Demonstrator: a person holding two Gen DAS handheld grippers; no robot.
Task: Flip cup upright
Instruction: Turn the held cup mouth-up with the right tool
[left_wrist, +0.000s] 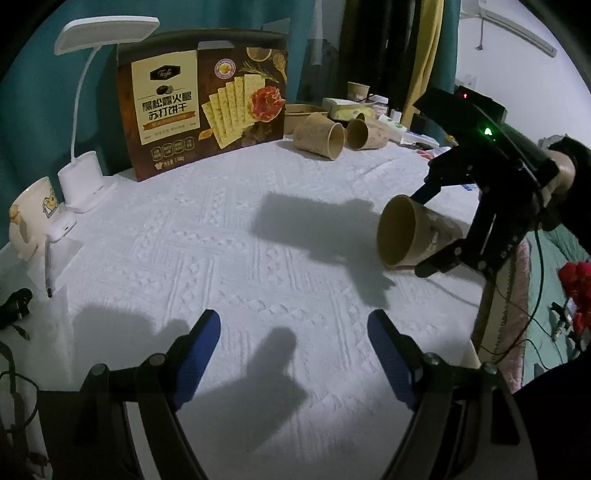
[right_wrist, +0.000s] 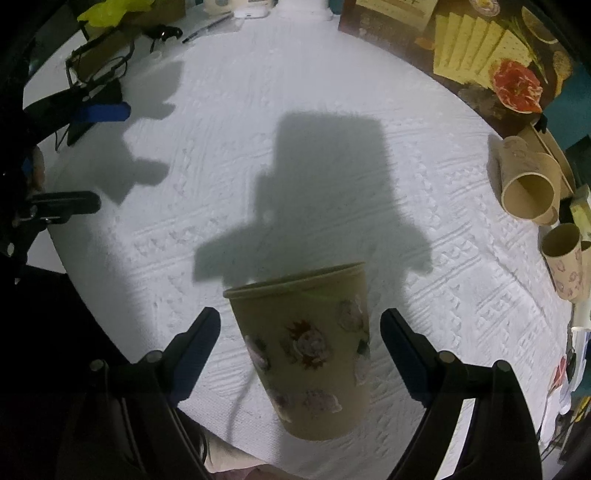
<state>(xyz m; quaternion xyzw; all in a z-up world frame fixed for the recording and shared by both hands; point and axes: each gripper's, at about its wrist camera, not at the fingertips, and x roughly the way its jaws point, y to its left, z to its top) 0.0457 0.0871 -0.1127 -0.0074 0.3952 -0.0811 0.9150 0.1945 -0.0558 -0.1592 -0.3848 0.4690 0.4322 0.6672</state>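
- cup (right_wrist: 310, 354): tan paper, floral print, lying on its side near the counter (left_wrist: 258, 240) right edge, mouth toward counter middle.
- right hand-held gripper (right_wrist: 300, 328): jaws apart, straddling the cup, pads not touching.
- left hand-held gripper (left_wrist: 293, 332): jaws apart, empty, over bare cloth.
- Step: pre-grasp. Next: close on the cup's sides, lift, rotate mouth-up.

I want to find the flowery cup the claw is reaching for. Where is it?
The flowery cup lies on its side on the white cloth, between the right gripper's open fingers. In the left view it sits at the right.
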